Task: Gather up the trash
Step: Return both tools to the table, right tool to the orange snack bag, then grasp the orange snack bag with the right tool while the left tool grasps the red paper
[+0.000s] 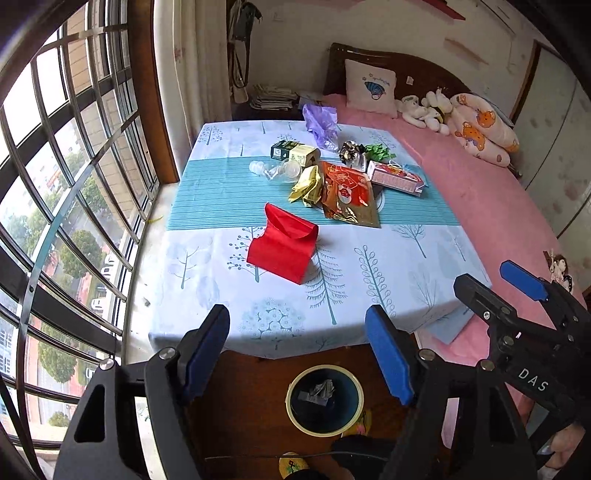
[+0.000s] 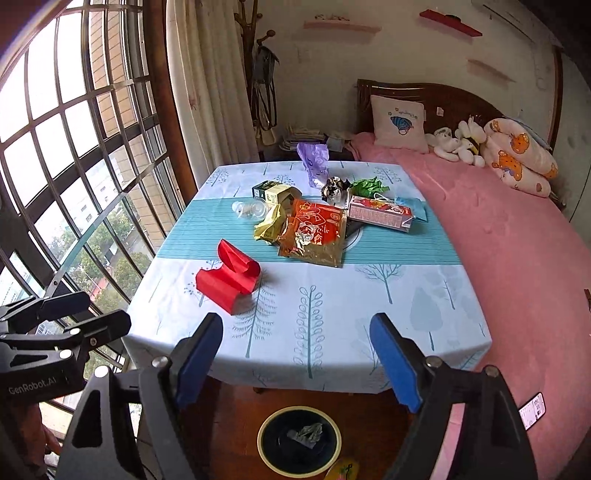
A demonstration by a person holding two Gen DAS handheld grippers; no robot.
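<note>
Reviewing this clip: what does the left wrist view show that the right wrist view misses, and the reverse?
Left wrist only: a doll at the bed's edge and yellow slippers by the bin. Right wrist only: a red wall shelf in full and a printed card on the pink bedspread. Both: the red bag, the snack wrapper pile, the bin holding crumpled trash, and open, empty tongs.

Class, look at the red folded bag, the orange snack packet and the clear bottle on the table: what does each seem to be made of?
Red folded bag: matte, stiff folds, probably paper or non-woven fabric. Orange snack packet: glossy, crinkled, gold-edged, likely foil-lined plastic film. Clear bottle: see-through, likely thin plastic.
</note>
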